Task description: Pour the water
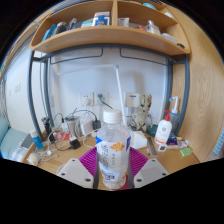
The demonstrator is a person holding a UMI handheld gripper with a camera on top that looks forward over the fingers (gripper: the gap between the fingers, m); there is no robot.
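Fingers (pixel 113 172) clamp the clear plastic water bottle with orange label (pixel 113 150), low centre frame; it should tip slowly, grip firm.

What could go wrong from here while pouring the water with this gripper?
The bottle still has its white cap on, so tilting it now would probably pour nothing. The gripper has a finger close at each side of it, but whether they press on it is unclear, so it might slip when lifted. Clutter on the desk, including a white spray bottle, could get knocked.
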